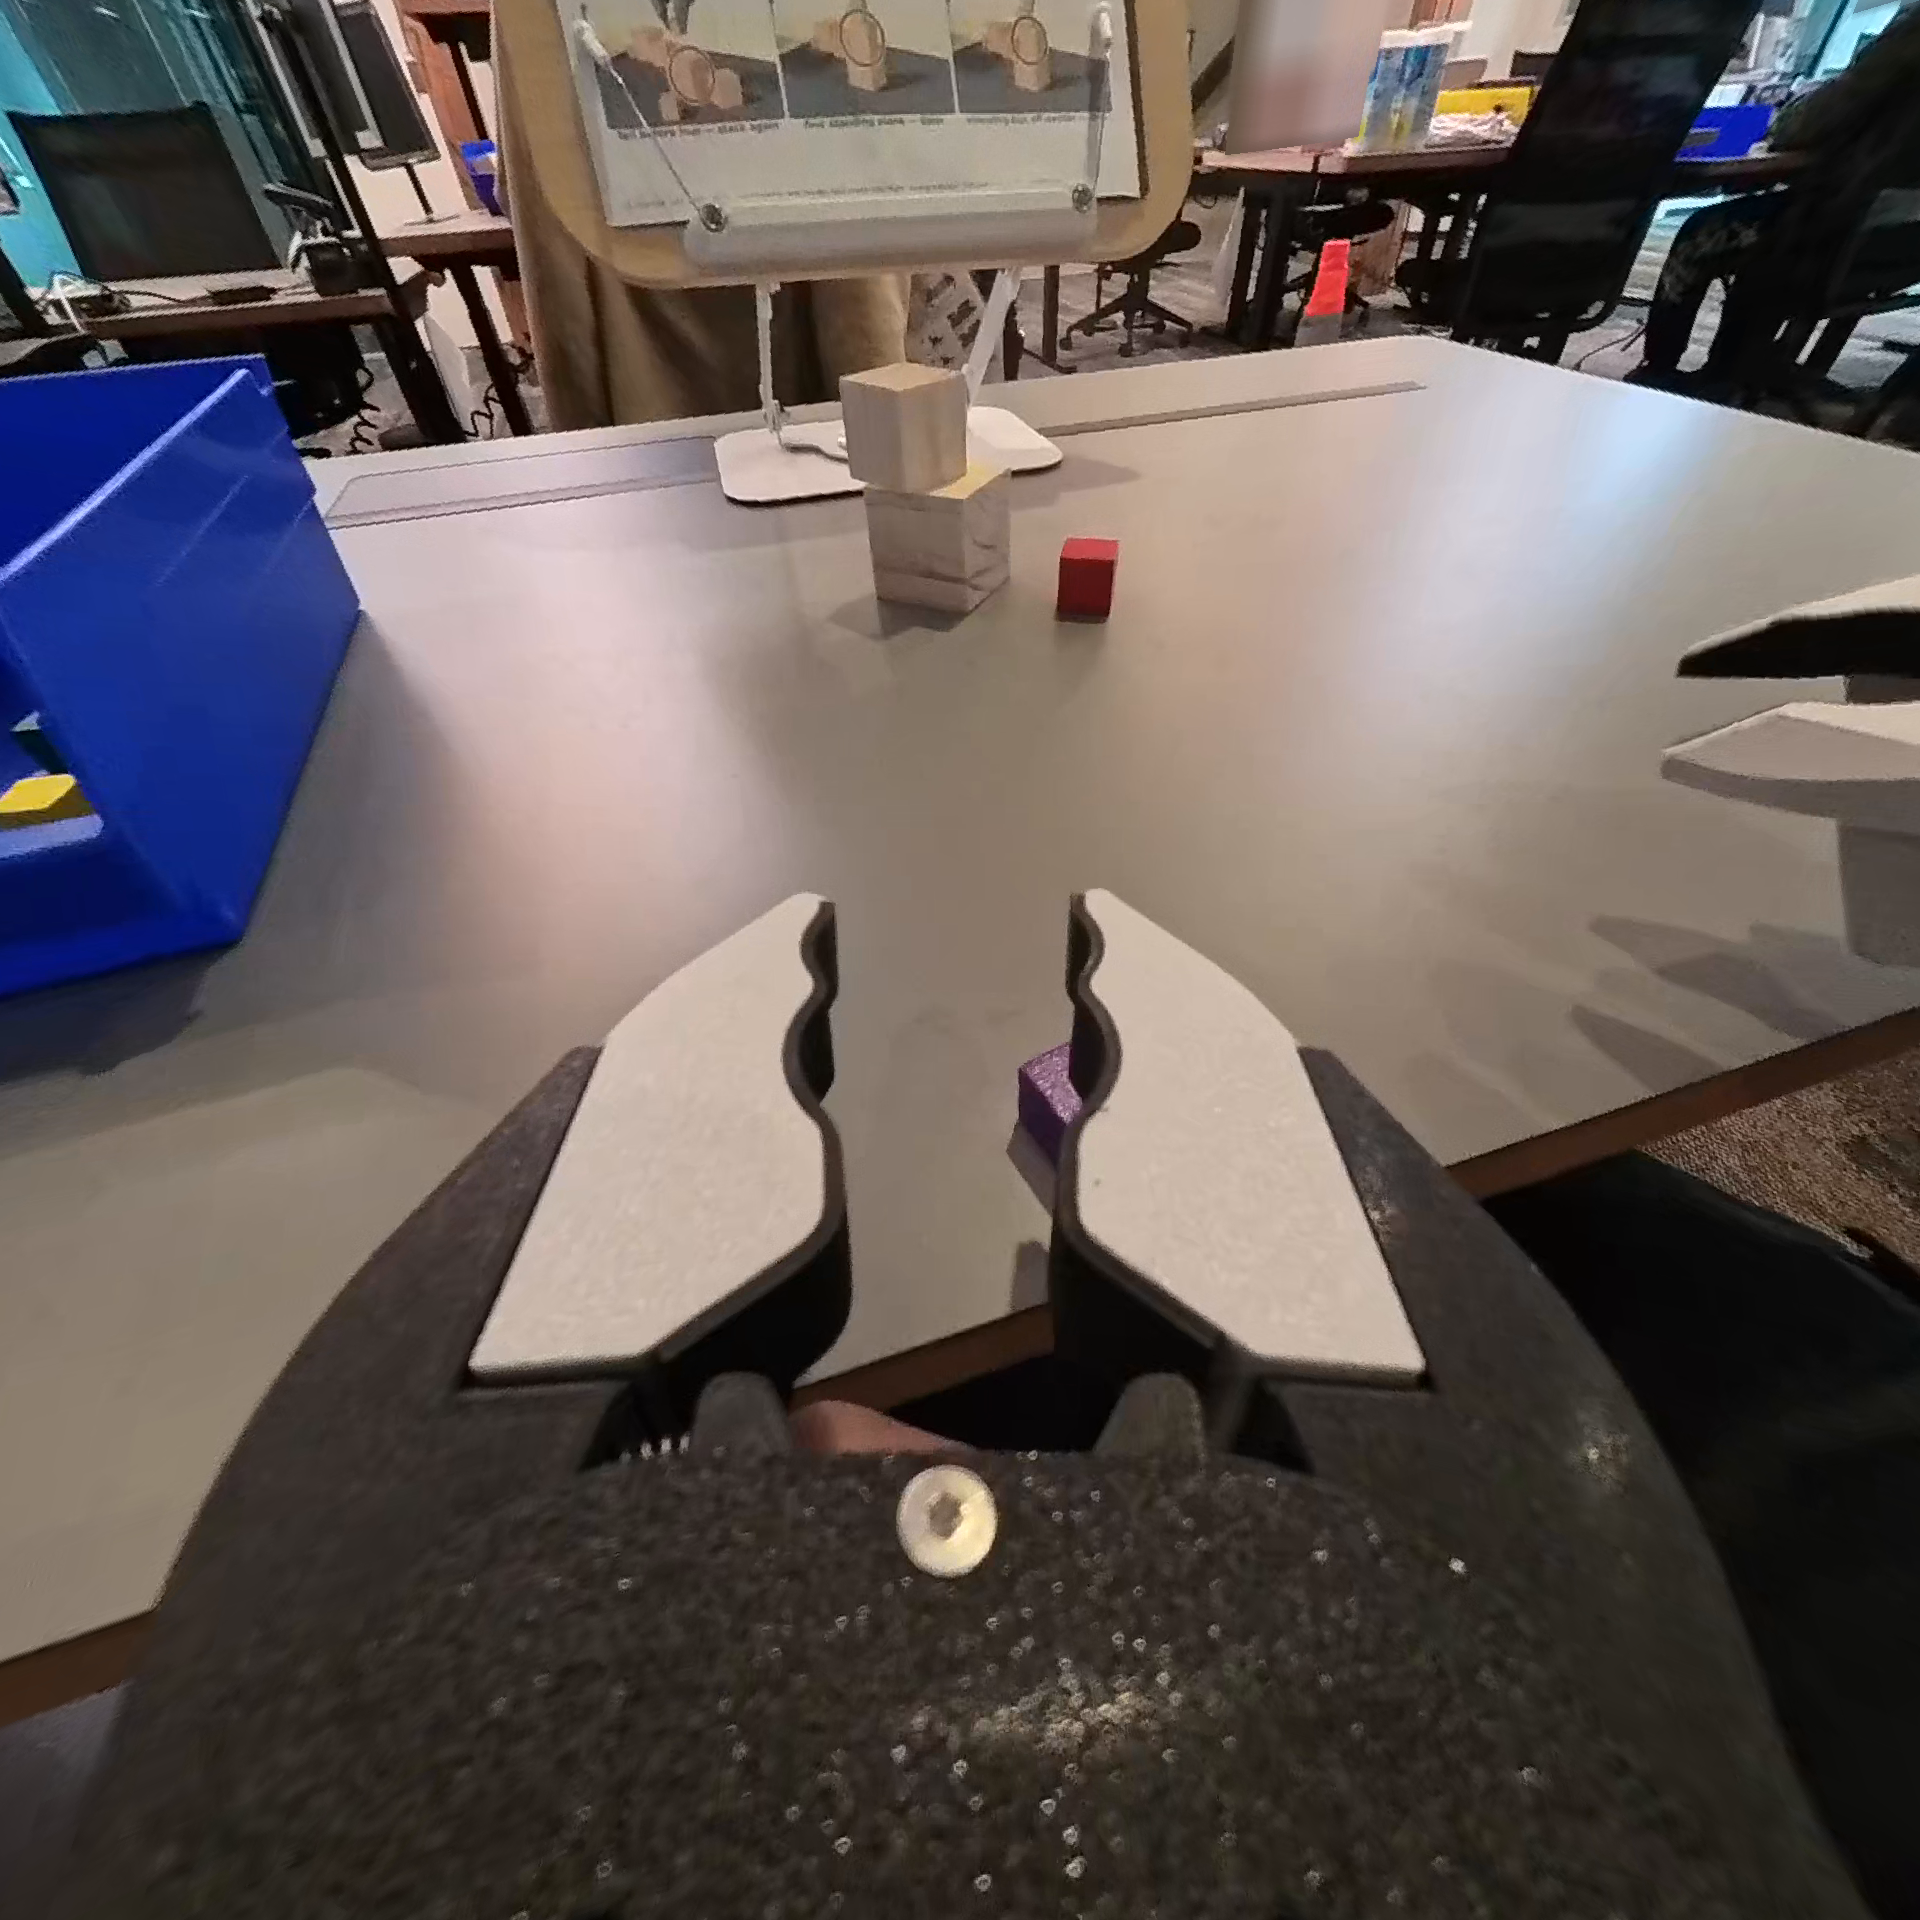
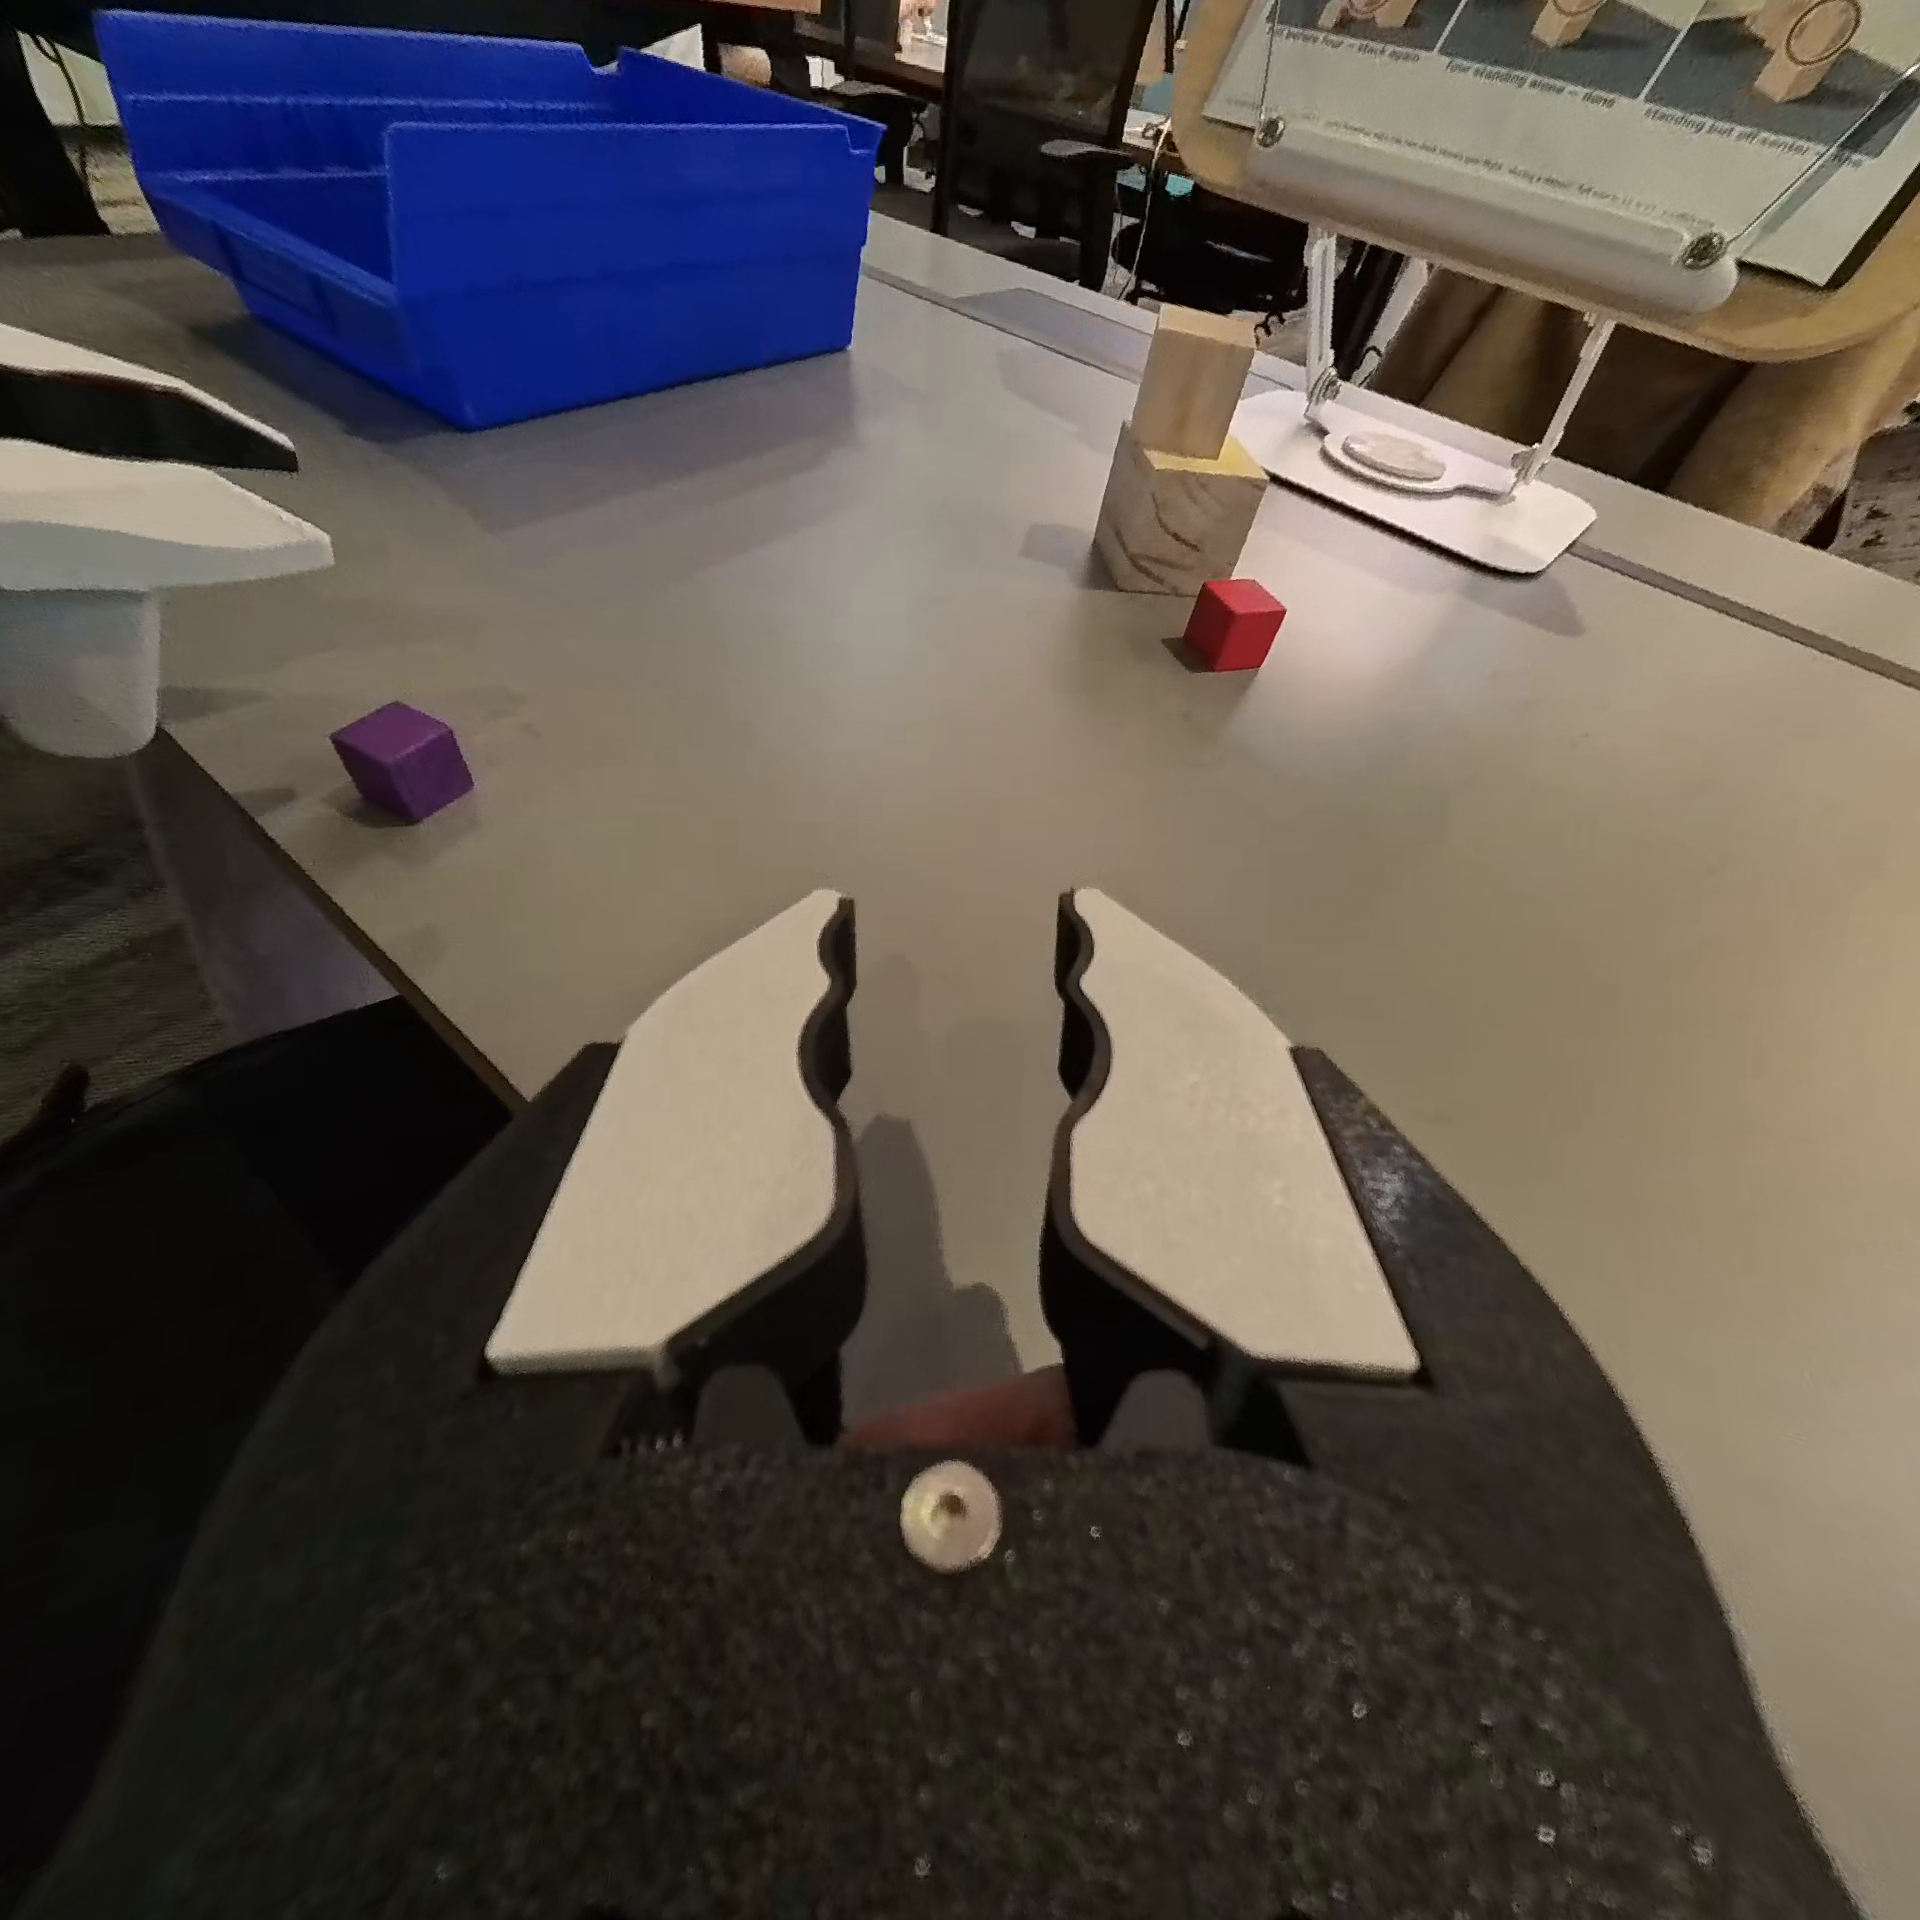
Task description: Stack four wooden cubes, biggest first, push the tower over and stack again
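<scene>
A big pale wooden cube (image 1: 941, 551) stands on the grey table (image 1: 1351, 727) with a smaller wooden cube (image 1: 902, 428) on top, set off-centre; both show in the right wrist view, bottom (image 2: 1174, 525) and top (image 2: 1193, 384). A red cube (image 1: 1087, 578) (image 2: 1233, 623) sits on the table just beside the stack. A small purple cube (image 1: 1049, 1099) (image 2: 403, 761) lies near the table's front edge, partly hidden under my left gripper's right finger. My left gripper (image 1: 951, 920) is open and empty above it. My right gripper (image 2: 956, 914) is open and empty over bare table.
A blue bin (image 1: 156, 665) (image 2: 499, 208) stands at the left, with a yellow piece (image 1: 42, 800) inside. A picture stand (image 1: 883, 457) (image 2: 1423, 488) is behind the stack. The right gripper shows in the left wrist view (image 1: 1808, 717), the left one in the right wrist view (image 2: 125, 499).
</scene>
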The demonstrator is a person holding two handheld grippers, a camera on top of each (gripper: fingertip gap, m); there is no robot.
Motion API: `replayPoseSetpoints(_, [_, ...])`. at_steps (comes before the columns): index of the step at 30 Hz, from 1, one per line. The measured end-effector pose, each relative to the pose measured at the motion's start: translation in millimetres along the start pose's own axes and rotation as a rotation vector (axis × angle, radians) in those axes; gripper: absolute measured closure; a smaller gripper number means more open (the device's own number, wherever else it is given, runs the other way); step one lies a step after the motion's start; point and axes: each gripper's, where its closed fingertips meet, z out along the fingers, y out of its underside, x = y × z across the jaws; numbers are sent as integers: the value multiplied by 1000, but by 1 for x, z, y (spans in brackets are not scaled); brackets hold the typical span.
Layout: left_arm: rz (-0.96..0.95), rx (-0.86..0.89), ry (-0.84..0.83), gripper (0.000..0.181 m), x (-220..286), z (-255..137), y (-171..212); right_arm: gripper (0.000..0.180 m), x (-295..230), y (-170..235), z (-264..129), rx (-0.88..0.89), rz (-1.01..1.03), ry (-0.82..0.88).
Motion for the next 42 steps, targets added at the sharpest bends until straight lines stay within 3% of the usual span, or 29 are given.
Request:
replayPoseSetpoints(18, [14, -20, 43, 139, 10, 1, 2, 143, -5, 7, 5, -34, -11, -21])
replayPoseSetpoints(21, [19, -25, 48, 139, 11, 2, 3, 143, 1, -7, 15, -39, -7, -33])
replayPoseSetpoints(25, [41, -40, 52, 139, 12, 5, 8, 129, 18, -44, 59, -80, 65, -75])
replayPoseSetpoints(32, [102, -7, 34, 140, 8, 4, 1, 111, 63, -98, 191, -176, 33, 82])
replayPoseSetpoints(37, [90, -19, 38, 140, 6, 2, 6, 108, 87, -87, 257, -299, 17, 182])
replayPoseSetpoints(42, [62, -43, 72, 140, 6, 0, 11, 104, 107, -49, 279, -465, 3, 216])
